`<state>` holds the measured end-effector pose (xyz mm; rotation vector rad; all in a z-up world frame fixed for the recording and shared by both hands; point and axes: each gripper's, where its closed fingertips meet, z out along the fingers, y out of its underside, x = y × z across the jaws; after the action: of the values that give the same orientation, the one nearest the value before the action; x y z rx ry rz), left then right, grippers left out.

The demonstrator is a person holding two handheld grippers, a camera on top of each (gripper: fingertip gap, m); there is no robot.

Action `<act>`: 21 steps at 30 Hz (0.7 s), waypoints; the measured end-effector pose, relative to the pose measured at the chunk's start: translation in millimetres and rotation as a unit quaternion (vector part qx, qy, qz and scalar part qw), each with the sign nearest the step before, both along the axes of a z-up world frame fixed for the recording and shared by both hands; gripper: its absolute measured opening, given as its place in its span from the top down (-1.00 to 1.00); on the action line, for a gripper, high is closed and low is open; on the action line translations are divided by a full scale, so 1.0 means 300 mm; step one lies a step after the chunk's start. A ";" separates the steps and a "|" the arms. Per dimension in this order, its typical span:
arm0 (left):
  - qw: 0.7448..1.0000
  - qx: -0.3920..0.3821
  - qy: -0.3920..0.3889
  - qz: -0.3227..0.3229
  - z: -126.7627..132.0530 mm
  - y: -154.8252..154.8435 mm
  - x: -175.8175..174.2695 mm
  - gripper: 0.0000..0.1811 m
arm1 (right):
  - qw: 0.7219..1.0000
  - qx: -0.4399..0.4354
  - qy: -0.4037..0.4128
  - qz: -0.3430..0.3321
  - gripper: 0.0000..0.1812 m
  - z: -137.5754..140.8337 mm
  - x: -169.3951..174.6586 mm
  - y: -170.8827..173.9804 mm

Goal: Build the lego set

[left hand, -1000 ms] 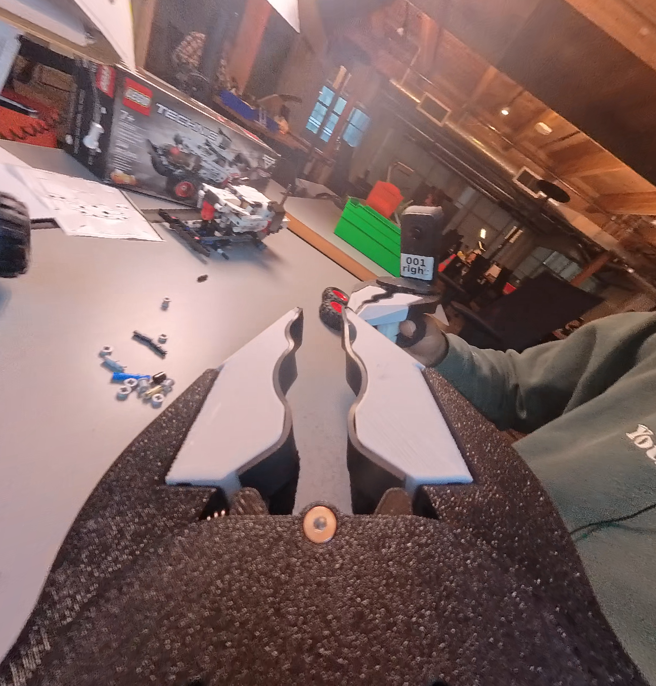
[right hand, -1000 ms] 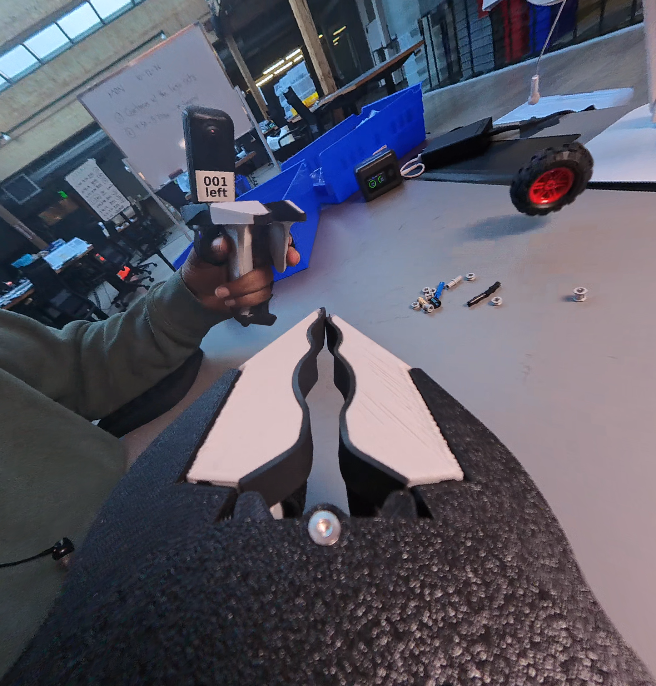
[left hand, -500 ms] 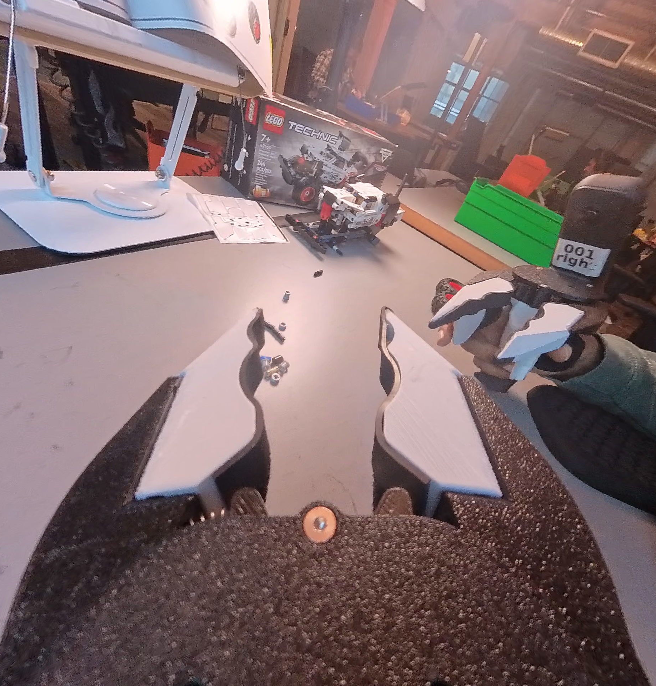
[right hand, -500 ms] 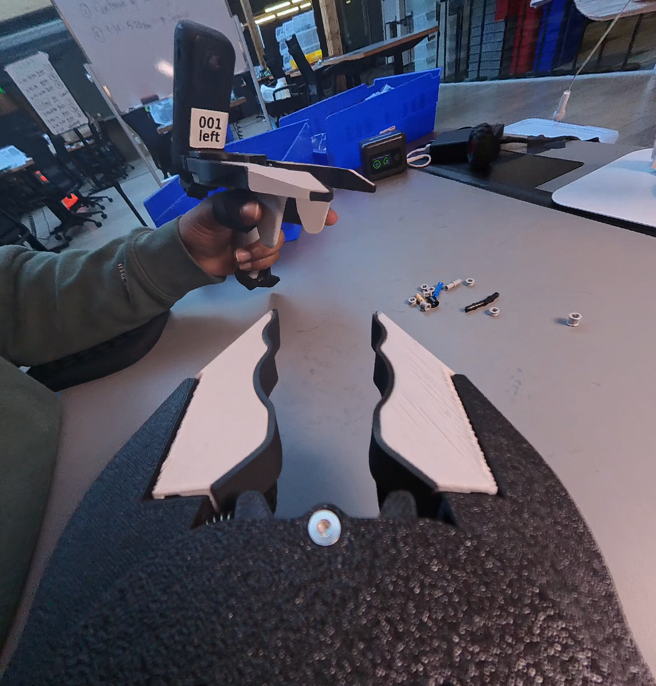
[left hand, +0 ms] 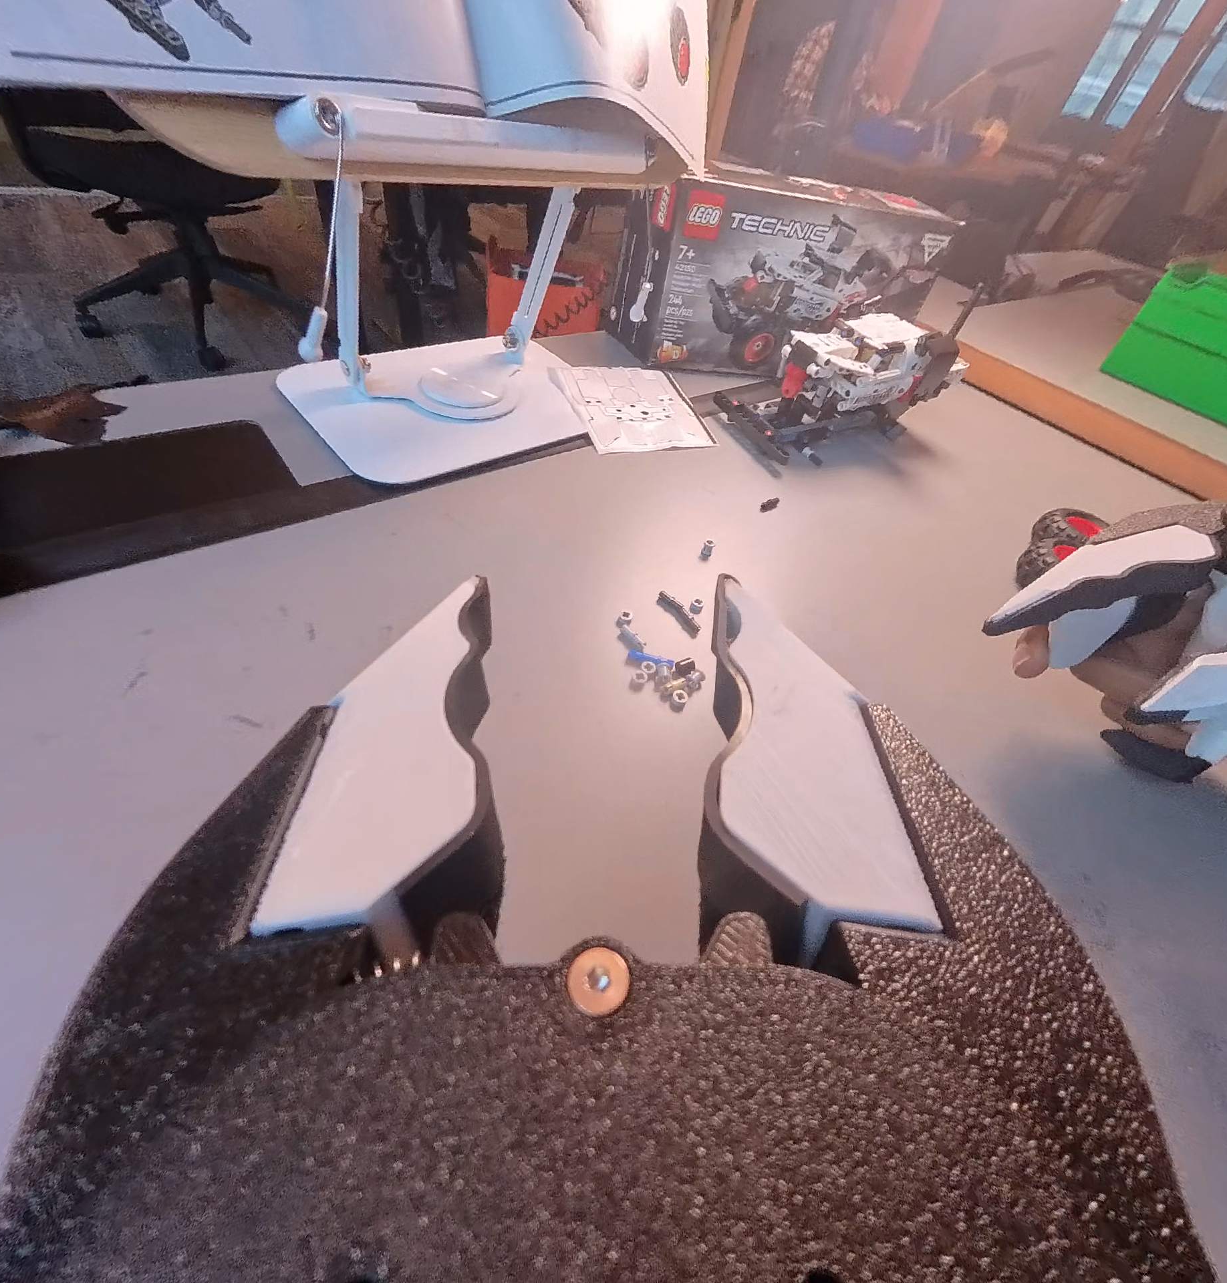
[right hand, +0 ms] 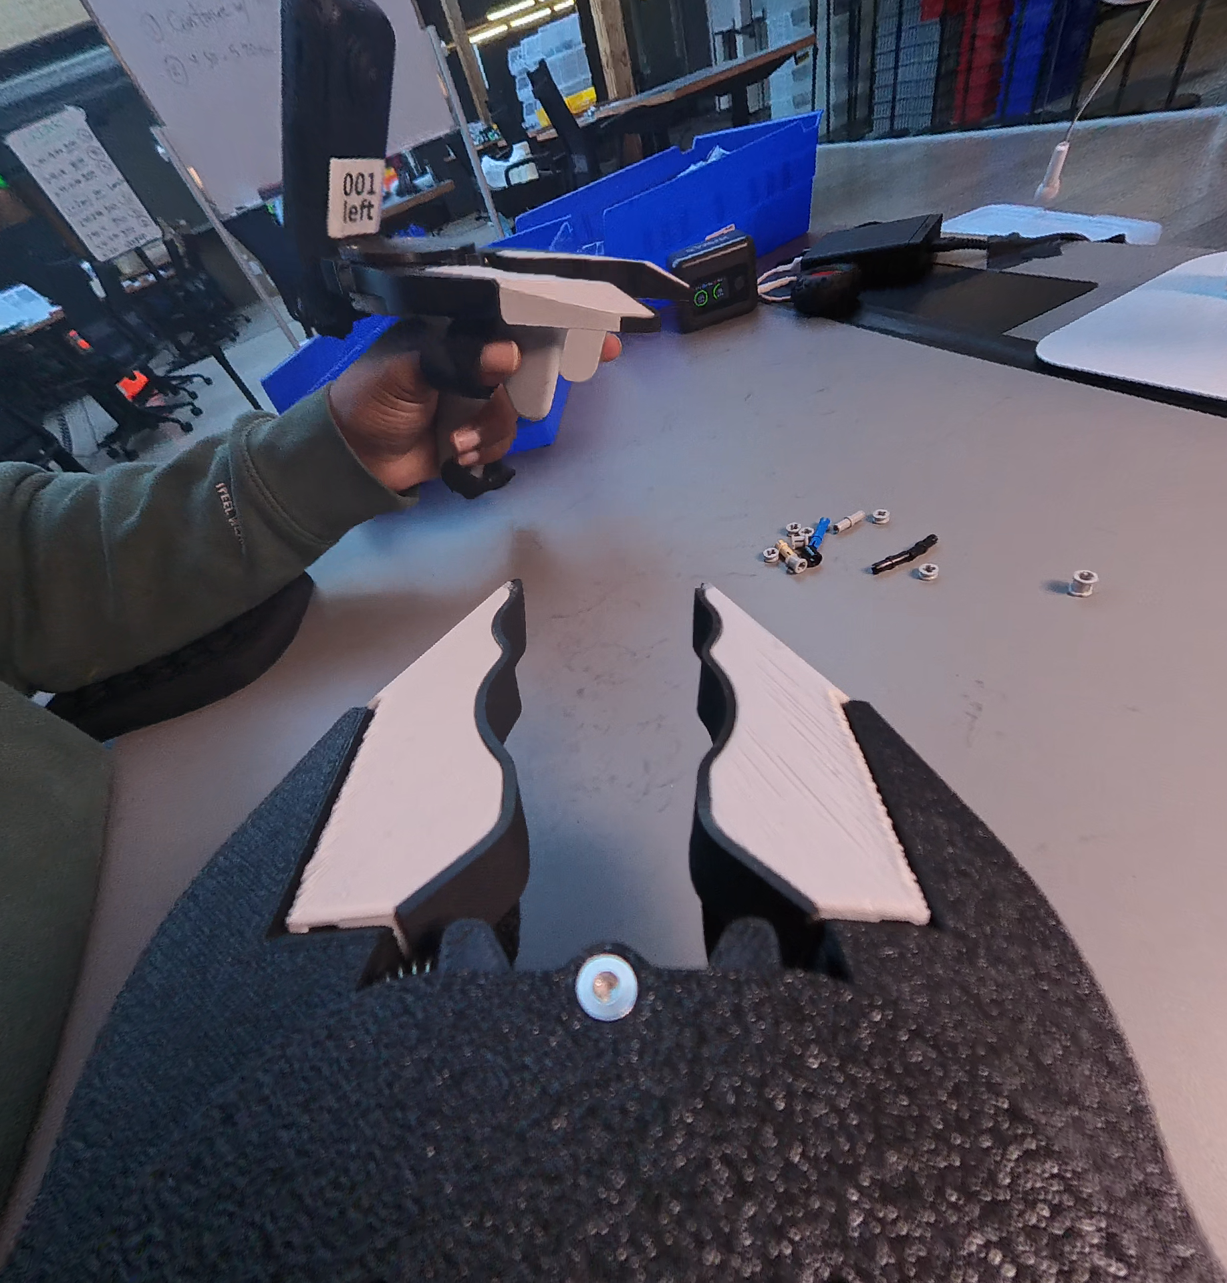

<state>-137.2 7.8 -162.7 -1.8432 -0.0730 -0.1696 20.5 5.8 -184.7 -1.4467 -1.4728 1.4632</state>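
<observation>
The white truck body stands mostly built at the far side of the counter, but the small loose pins and a red-hubbed wheel remain unattached, while left gripper and right gripper have their fingers spread apart, empty.

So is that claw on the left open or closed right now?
Open. The left gripper has a wide gap between its fingers, with bare table showing through and nothing held.
</observation>
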 end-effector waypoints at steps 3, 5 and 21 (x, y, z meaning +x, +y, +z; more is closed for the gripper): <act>0.994 -0.006 0.103 0.048 0.151 -0.030 -0.092 0.36 | 1.000 0.021 0.007 -0.013 0.40 0.010 0.002 0.012; 0.983 -0.019 0.164 0.084 0.283 -0.045 -0.200 0.39 | 0.999 0.034 0.008 -0.023 0.33 0.014 0.002 0.024; 0.894 -0.440 0.072 0.044 -0.314 0.216 -0.912 0.17 | 0.998 0.064 -0.021 -0.017 0.22 -0.039 -0.002 0.013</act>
<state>-410.9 72.7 -257.0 -2.7483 -0.1470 0.0896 20.0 9.7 -196.3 -1.4253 -1.5310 1.2997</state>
